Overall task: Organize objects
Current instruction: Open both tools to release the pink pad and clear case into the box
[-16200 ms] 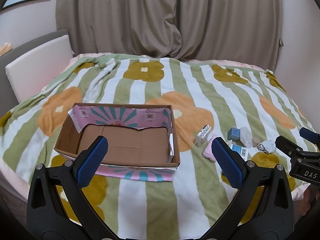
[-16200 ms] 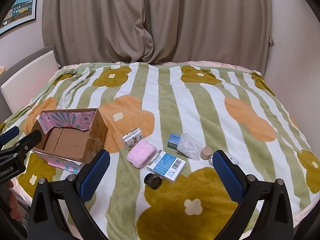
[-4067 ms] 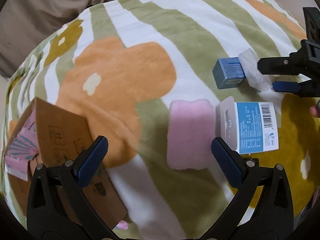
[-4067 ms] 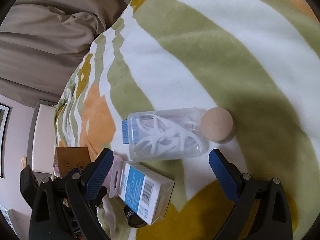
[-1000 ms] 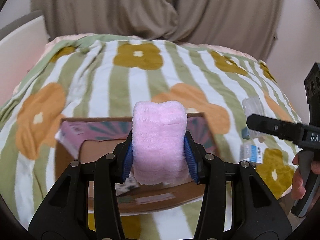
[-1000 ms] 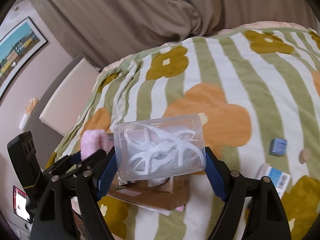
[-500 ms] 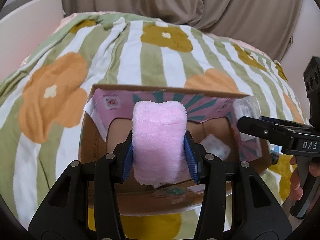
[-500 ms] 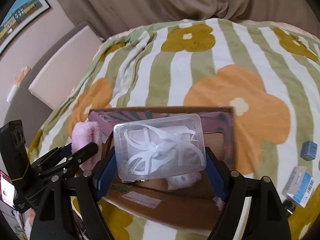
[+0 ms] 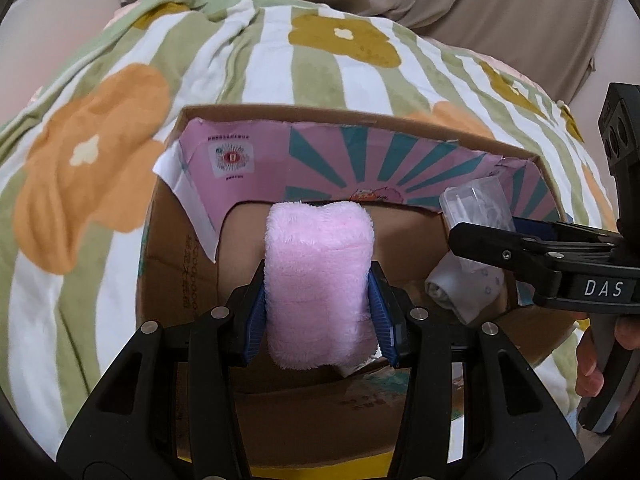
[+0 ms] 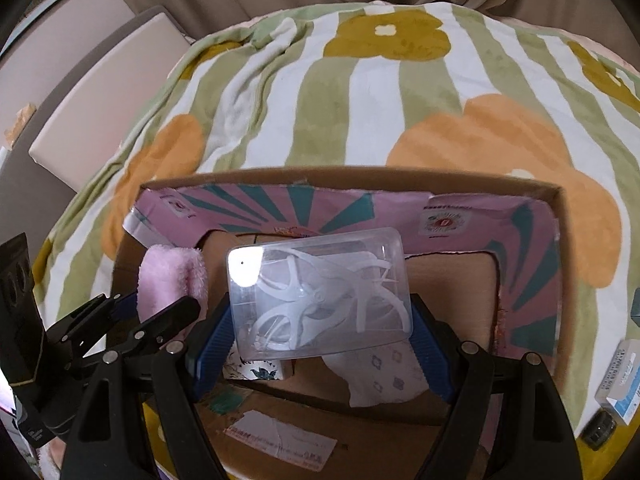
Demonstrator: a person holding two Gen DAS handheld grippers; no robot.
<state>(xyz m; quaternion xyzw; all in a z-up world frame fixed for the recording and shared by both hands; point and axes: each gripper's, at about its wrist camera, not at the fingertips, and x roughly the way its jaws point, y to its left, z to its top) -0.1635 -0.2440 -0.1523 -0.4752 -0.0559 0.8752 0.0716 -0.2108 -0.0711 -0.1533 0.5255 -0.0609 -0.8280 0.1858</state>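
The cardboard box sits open on the striped flower blanket, and both tools hang over it with loads. The left gripper is clamped on a folded pink towel, held upright above the box's middle. The right gripper is clamped on a clear plastic case of white parts, poised over the box's near half; in the left view that case shows at about 3 o'clock from the towel.

Already inside the box are a rolled white patterned cloth, at 5 o'clock from the case, and a small patterned carton at 7 o'clock. Both loads look ready to drop, though neither is yet released.

Still out on the blanket at 4 o'clock from the box are a blue-and-white carton, a small dark round thing just beside it, and the edge of a blue box. So the job seems roughly half done.
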